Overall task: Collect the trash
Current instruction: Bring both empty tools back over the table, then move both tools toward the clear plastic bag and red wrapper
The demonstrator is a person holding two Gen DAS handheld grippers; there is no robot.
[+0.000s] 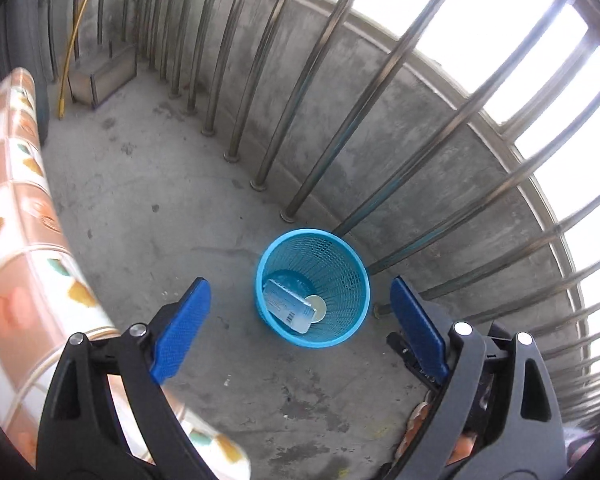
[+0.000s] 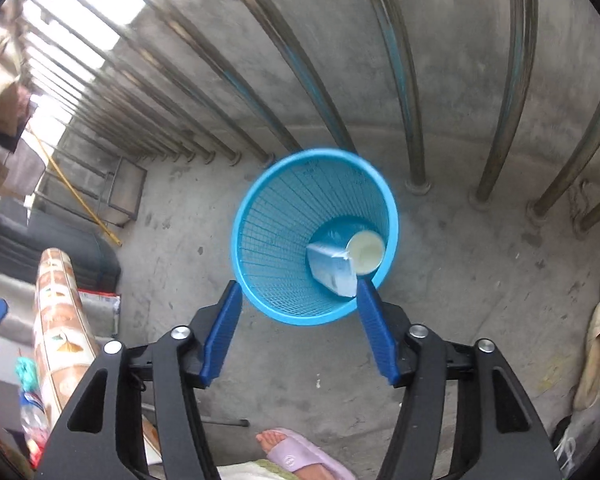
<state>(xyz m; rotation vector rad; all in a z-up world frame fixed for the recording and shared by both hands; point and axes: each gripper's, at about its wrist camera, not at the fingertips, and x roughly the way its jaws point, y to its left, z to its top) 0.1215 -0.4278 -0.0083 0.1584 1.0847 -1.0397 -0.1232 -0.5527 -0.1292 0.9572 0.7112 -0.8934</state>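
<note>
Blue mesh bin [image 2: 315, 236], centre of the right wrist view, standing on the concrete floor [image 2: 460, 300] beside the metal railing bars [image 2: 414, 120]; contents: a pale carton [image 2: 334, 270] leaning against a white cup [image 2: 366, 252], possibly paper, at the bin's bottom; right gripper [image 2: 298, 334], lower centre, jaws apart, nothing between them, above the bin's near rim; left gripper [image 1: 300, 324], lower part of the left wrist view, jaws wide, empty; patterned tablecloth edge [image 1: 16, 240], left side; a slippered foot [image 2: 288, 450], bottom edge.
</note>
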